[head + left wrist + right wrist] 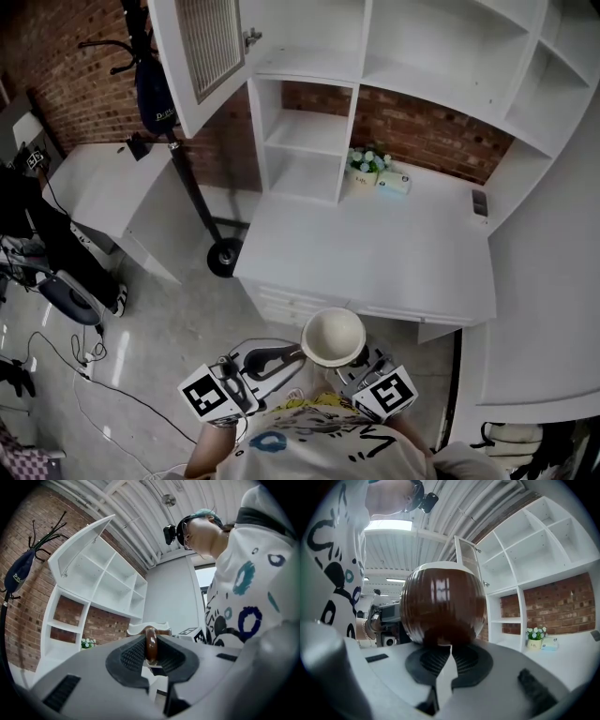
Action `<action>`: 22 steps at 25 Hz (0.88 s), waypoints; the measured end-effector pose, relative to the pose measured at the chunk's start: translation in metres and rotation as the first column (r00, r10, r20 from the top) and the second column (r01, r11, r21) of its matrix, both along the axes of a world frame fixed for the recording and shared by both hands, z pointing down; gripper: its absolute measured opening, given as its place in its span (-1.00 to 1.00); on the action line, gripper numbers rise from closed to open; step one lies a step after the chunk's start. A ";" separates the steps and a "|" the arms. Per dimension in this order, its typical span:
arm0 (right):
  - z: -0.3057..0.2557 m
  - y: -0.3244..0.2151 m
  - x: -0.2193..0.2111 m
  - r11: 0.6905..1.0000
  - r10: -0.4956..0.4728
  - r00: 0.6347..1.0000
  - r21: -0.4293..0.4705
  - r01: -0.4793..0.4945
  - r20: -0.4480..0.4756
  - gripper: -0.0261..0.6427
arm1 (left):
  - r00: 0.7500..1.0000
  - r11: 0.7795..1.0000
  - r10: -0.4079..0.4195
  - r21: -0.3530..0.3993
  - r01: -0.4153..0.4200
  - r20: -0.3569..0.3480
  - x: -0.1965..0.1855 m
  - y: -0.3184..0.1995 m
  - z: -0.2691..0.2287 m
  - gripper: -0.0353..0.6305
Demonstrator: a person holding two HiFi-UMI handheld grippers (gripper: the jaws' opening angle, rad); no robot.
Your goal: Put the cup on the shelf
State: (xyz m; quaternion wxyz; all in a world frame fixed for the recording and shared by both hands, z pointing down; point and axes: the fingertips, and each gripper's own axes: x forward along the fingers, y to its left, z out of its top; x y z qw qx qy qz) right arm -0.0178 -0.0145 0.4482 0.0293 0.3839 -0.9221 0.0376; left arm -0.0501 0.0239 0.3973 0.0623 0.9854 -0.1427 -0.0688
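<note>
Your left gripper (294, 353) is clamped on the ring handle (151, 645) of the glossy brown round ceramic cup (443, 604). Your right gripper (449, 652), jaws together, sits directly beneath the cup.

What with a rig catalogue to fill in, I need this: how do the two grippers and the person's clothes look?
The left gripper and the right gripper match: pale grey bodies with black ribbed pads on the jaws. Each carries a white cube with black square markers. The person wears a white top printed with dark blue and teal shapes.
</note>
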 end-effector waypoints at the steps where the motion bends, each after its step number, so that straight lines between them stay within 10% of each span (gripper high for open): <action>1: 0.000 -0.006 0.002 1.000 -0.005 1.000 -0.002 0.005 0.002 -0.83 | 1.000 1.000 -0.005 0.002 0.005 -0.002 0.003 -0.007 -0.001 -0.71; 22: -0.026 -0.152 0.069 0.998 -0.060 0.995 0.036 0.057 0.080 -0.83 | 0.993 0.985 -0.118 0.130 0.117 -0.003 0.071 -0.143 -0.029 -0.71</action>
